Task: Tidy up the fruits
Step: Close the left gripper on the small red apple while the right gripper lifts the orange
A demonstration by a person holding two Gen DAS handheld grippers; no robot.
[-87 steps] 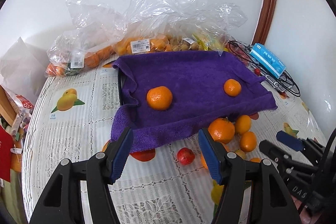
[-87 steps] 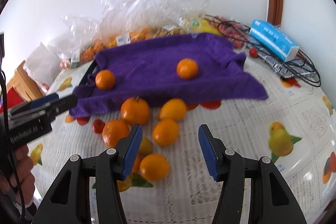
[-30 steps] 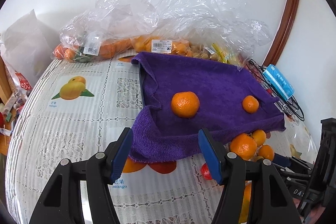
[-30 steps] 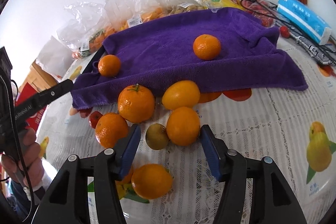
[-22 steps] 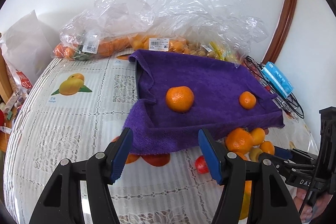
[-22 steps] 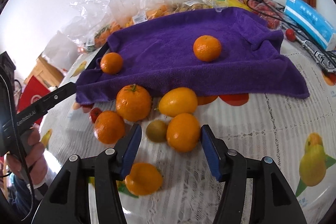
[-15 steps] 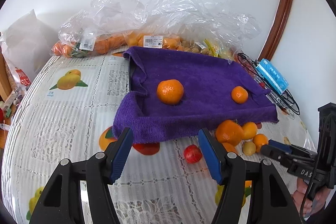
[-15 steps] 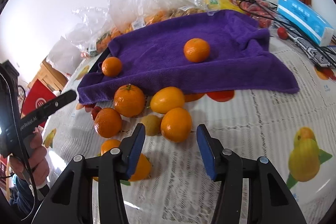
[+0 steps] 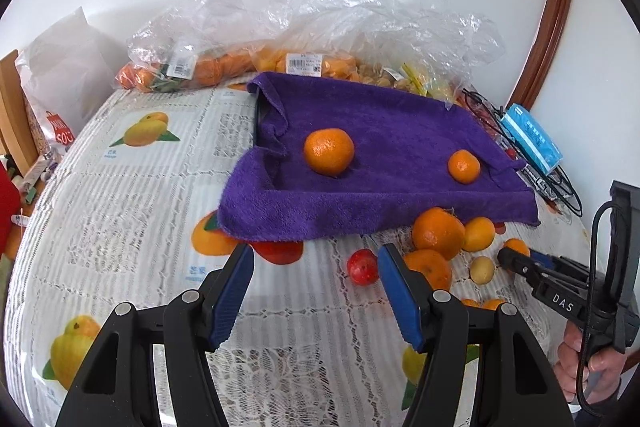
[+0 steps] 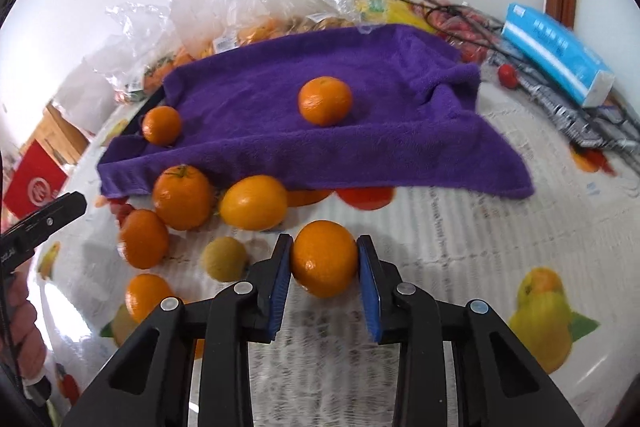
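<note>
The right gripper (image 10: 324,269), open half a second before, had clenched its jaws on an orange (image 10: 324,258) just off the bench; next, presumably, the purple towel (image 10: 312,115). The left gripper (image 9: 316,291) hovered released.

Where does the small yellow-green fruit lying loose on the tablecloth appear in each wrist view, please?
Left wrist view: the small yellow-green fruit is at lower right, just left of the right gripper's tip.
Right wrist view: the same fruit is at lower left of centre, left of the held orange.
Shared landmark: the purple towel, lying beyond it in both.
</note>
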